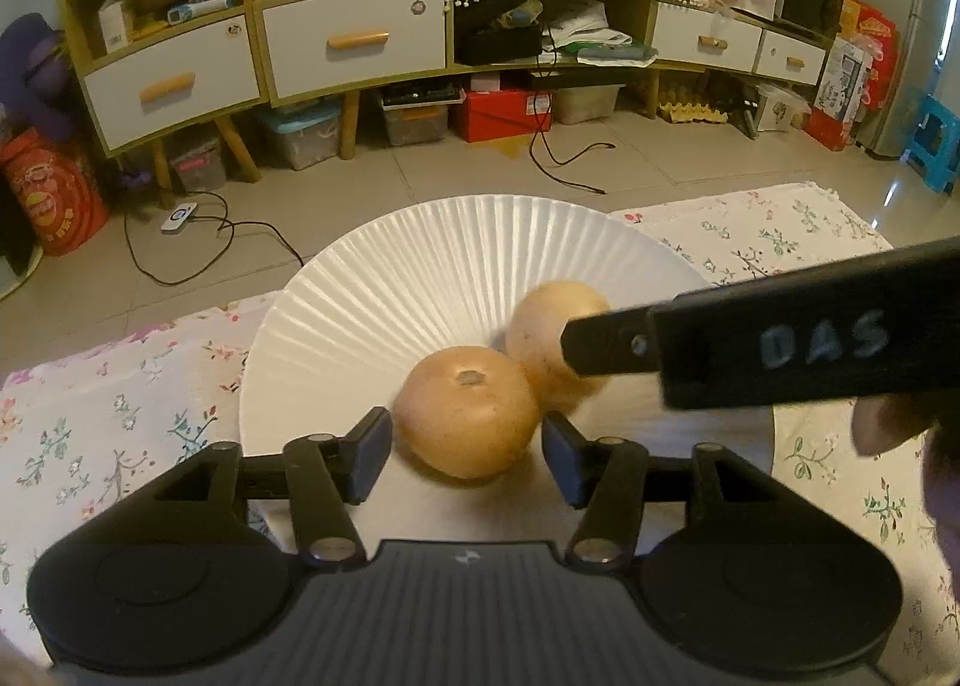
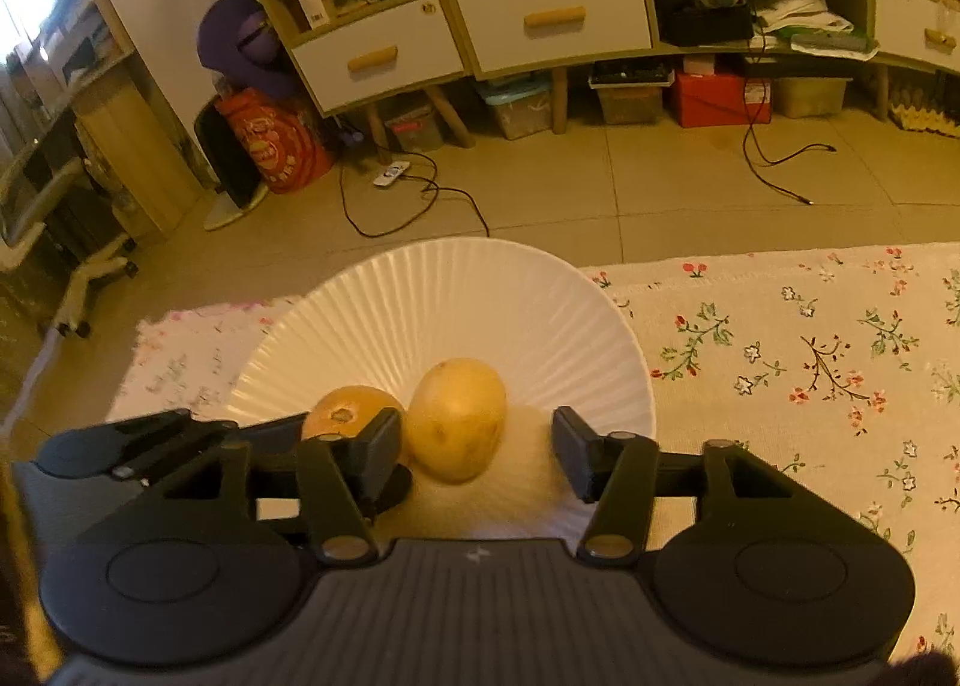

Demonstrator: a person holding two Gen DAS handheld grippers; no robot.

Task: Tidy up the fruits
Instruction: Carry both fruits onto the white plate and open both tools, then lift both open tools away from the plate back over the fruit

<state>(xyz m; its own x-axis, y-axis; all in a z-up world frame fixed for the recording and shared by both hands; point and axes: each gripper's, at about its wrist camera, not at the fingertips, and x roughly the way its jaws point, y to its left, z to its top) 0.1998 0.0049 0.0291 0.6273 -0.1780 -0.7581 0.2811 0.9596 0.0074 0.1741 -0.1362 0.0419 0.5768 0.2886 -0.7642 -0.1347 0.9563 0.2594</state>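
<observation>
1. Left wrist view: my left claw (image 1: 467, 449) stands apart. The round orange fruit (image 1: 468, 411) lies between its pads, which do not press it. It rests on the white ribbed plate (image 1: 384, 290), touching the yellow fruit (image 1: 549, 338). My right claw's finger (image 1: 612, 344) crosses in front of the yellow fruit.

2. Right wrist view: my right claw (image 2: 477, 449) is also apart. The yellow fruit (image 2: 459, 419) sits between the pads on the plate (image 2: 456, 290), near the left pad. The orange fruit (image 2: 345, 413) lies just beside it, on the floral cloth-covered table (image 2: 780, 362).

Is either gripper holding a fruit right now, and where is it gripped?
Neither. The left gripper and right gripper stand open around fruits on the plate, pads not pressing.
</observation>
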